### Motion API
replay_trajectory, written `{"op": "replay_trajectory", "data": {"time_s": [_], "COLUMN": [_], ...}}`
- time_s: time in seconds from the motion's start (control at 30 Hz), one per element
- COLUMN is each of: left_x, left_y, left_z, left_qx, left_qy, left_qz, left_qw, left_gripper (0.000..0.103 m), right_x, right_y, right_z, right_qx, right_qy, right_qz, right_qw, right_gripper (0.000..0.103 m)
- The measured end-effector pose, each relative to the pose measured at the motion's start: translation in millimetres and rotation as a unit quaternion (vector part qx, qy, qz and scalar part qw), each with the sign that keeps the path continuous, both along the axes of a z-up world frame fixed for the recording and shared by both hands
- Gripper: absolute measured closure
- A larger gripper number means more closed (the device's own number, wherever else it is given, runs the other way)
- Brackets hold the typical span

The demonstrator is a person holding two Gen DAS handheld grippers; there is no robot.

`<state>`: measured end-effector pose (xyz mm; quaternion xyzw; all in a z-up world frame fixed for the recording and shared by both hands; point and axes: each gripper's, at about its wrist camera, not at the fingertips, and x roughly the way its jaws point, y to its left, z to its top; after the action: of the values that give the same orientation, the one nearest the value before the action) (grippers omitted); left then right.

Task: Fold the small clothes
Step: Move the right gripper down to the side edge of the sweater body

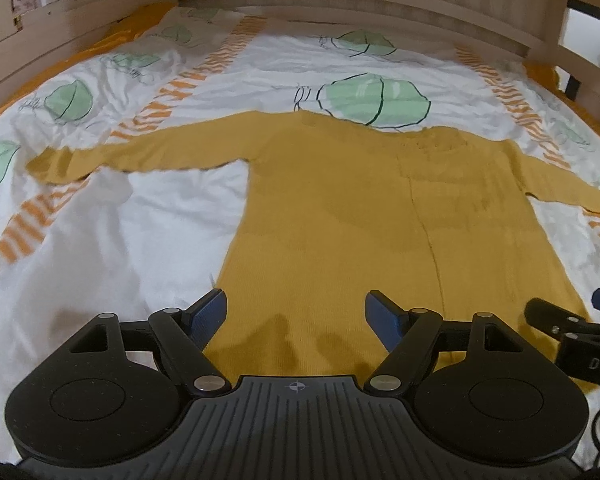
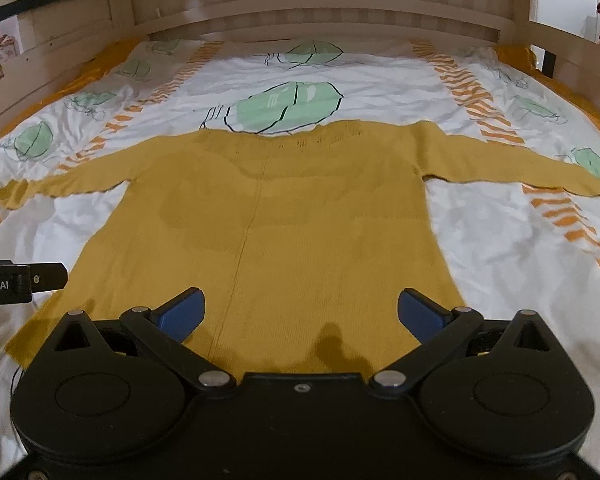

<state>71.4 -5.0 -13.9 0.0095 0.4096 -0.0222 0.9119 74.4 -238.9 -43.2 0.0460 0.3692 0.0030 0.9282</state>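
Since the mustard sweater (image 2: 260,216) lies flat and face-down or face-up (cannot tell which) on the leaf-print bedcover (image 2: 380,80), everything here is placed relative to it. Its long axis runs from hem, nearest the tongs, away to the neckline near the wooden headboard (image 2: 300,12). Both sleeves are spread straight out to either side, so the garment forms a cross.

Left gripper (image 1: 296,312): hangs over the hem, toward the sweater's left edge, pointing down and forward along the body. Jaws wide apart, blue pads clear of the knit, nothing between them but fabric lying below. Released, empty.

Right gripper (image 2: 300,312): over the hem, to the right of the centre seam, which runs up the body just left of this gripper's midline. Jaws equally wide, pads not pressing on anything. Released, empty.

The two tools sit side by side at the hem end; each shows at the edge of the other's view.

Judgement: folding not yet begun. The left sleeve (image 1: 132,152) lies well off to the left of the body, nearer the left hand; the right sleeve (image 2: 512,164) nearer the right. Either sleeve, or a hem corner, is a plausible first pinch. Slight blur in both views.
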Motion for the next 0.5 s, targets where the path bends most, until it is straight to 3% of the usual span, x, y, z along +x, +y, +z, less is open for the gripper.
{"op": "replay_trajectory", "data": {"time_s": [0.33, 0.5], "left_x": [70, 106], "left_y": [-9, -15], "left_z": [-7, -20], "left_qx": [0.018, 0.027], "left_qy": [-0.013, -0.013], "left_qz": [-0.022, -0.040], "left_qw": [0.9995, 0.9988], "left_gripper": [0.028, 0.028], "right_x": [67, 107], "right_y": [-14, -22], "right_z": [-9, -17], "right_qx": [0.000, 0.004], "right_qy": [0.006, 0.008], "right_qz": [0.016, 0.025], "right_qw": [1.000, 1.000], "right_gripper": [0.002, 0.024]}}
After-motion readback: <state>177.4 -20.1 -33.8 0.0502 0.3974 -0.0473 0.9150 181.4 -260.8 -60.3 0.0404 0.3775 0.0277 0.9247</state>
